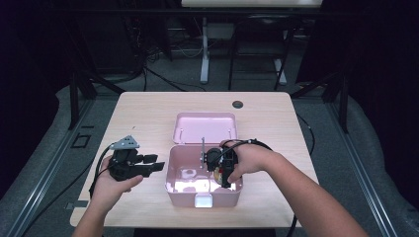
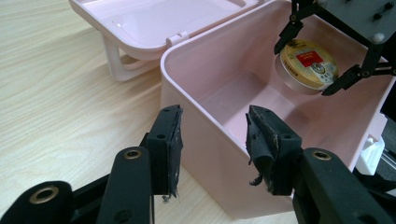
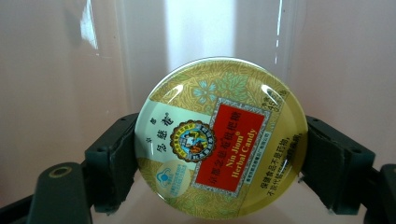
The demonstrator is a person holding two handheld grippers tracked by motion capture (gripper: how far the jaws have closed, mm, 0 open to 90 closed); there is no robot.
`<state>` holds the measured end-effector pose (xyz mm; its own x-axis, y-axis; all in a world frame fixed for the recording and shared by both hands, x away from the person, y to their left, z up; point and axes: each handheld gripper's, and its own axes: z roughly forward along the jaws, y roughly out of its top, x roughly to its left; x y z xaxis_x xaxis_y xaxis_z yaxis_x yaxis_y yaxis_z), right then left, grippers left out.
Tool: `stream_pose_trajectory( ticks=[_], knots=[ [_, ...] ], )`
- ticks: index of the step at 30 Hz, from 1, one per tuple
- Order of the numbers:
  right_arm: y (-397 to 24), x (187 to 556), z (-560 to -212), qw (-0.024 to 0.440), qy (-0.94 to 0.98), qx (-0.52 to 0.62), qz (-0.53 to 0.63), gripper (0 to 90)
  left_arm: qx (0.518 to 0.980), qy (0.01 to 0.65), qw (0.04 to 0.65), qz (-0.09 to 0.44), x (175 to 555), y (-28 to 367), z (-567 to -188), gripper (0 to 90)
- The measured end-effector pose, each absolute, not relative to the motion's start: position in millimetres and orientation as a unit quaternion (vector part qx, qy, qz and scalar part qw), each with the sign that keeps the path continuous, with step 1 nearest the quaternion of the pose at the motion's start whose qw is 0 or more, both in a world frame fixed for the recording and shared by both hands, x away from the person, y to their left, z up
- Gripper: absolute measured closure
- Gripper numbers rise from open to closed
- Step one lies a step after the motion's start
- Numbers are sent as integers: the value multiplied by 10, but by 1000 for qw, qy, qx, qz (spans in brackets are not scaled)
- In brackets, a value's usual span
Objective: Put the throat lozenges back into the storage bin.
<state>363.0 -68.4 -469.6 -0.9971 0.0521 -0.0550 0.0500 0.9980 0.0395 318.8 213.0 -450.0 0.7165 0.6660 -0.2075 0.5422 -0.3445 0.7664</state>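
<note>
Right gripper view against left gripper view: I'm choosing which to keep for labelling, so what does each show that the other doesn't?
The right gripper view alone makes the candy tin readable: "Nin Jiom Herbal Candy" on its red label, with the right gripper clamped on its rim.

The left gripper view alone has the open left gripper beside the pink box, the box's opened lid and the wooden table.

Both share the tin, held inside the box.
</note>
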Motion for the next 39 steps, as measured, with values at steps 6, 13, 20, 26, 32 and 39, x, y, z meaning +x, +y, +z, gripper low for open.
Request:
stream_pose_trajectory(
  ticks=[6,13,20,26,32,39],
  knots=[
    [-678,3620,-4791,24,999,27,19,198,819,367,436,71,3194,2140,-4497,552],
    [-681,3612,-4841,32,999,20,18,198,817,371,436,70,3194,2139,-4501,551],
    [-692,3609,-4926,25,999,25,21,198,818,369,436,71,3196,2144,-4500,551],
    [-695,3607,-4984,26,999,22,15,198,818,369,436,72,3196,2142,-4499,551],
    [-693,3606,-5014,26,999,22,18,198,819,369,435,72,3198,2146,-4501,551],
    [-704,3608,-5074,18,999,27,26,198,818,369,435,73,3198,2146,-4502,551]
  ],
)
